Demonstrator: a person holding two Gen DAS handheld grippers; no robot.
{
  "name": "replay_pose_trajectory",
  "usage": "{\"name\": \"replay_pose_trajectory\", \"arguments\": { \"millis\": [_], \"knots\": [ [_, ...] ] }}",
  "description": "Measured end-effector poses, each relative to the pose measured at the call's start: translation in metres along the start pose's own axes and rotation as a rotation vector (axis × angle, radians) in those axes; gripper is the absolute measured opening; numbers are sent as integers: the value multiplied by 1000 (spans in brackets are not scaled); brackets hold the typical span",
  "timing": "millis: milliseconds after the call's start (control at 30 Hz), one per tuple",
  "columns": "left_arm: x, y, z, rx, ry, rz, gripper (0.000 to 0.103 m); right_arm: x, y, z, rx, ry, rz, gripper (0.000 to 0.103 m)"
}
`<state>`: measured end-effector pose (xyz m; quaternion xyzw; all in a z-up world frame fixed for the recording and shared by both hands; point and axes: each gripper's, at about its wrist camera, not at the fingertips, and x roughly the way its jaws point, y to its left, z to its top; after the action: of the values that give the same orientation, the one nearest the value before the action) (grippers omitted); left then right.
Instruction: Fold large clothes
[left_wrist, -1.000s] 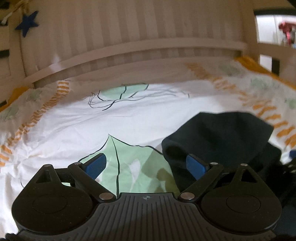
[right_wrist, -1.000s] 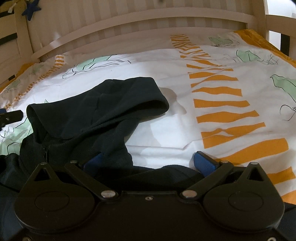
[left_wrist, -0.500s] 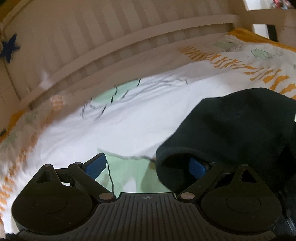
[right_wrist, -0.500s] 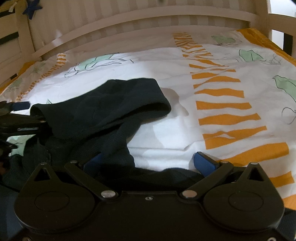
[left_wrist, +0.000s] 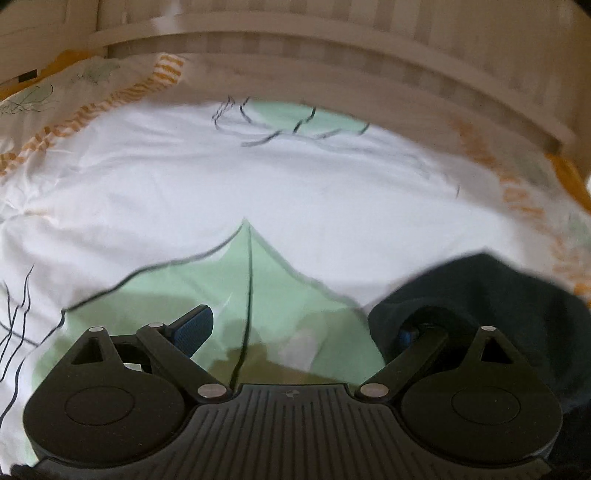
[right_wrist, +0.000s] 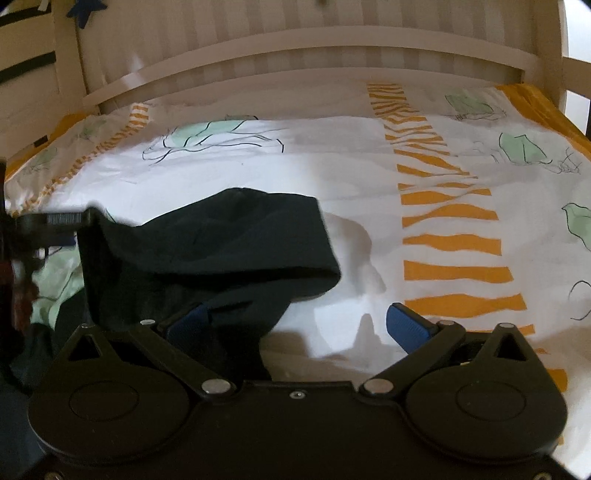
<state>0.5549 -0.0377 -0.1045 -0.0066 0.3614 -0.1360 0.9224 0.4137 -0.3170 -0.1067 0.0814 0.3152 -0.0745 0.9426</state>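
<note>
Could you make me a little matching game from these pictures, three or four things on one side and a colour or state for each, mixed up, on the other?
Things:
1. hooded garment
2. bedsheet stripes
3. big leaf print
4. left gripper

Colours or states:
A. pale green
B. open, one finger inside a dark fabric opening
C. orange
D. dark, crumpled on the bed

Pairs: 1-D, 2-C, 3-A, 4-B

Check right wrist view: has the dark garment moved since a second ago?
Yes. The dark garment has been dragged left: its left edge now stands up at the left gripper, farther from the orange stripes.
</note>
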Motion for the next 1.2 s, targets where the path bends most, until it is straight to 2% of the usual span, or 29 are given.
{"name": "replay_pose_trajectory", "arguments": {
  "millis": [200,267,333,400,467,500,567,600,667,733,800,933,1000,1100,1200],
  "knots": [
    [-3,-3,-12,65,-26,21,94,19,-8,7,26,24,-19,103],
    [-11,-16,-14,172,-77,57,94,26,-11,7,33,40,-24,103],
    [-22,-34,-20,338,-155,89,93,29,-12,7,33,45,-25,103],
    [-30,-51,-27,488,-244,90,93,29,-11,7,28,41,-28,103],
    [-35,-63,-28,565,-305,87,93,30,-10,8,21,37,-30,103],
    [-36,-67,-27,573,-317,81,93,31,-9,10,18,36,-30,103],
    [-33,-69,-18,550,-306,74,93,32,-7,13,8,31,-35,103],
    [-31,-66,-12,508,-299,80,93,32,-7,16,2,27,-37,103],
    [-30,-46,3,335,-281,96,93,31,-6,20,-8,13,-39,103],
    [-26,-14,11,128,-213,41,95,28,-6,23,-15,-4,-37,103],
    [-14,10,9,-3,-120,-5,95,25,-8,25,-16,-17,-25,103],
    [4,28,-7,-47,-6,-26,95,22,-14,26,3,-22,-9,103],
    [6,32,-10,-37,12,-41,95,21,-16,25,10,-11,-3,103],
    [2,25,-9,49,50,-51,95,21,-18,24,8,23,-51,103],
    [-5,24,-8,148,44,-53,95,24,-28,23,9,68,-108,103]
  ]
}}
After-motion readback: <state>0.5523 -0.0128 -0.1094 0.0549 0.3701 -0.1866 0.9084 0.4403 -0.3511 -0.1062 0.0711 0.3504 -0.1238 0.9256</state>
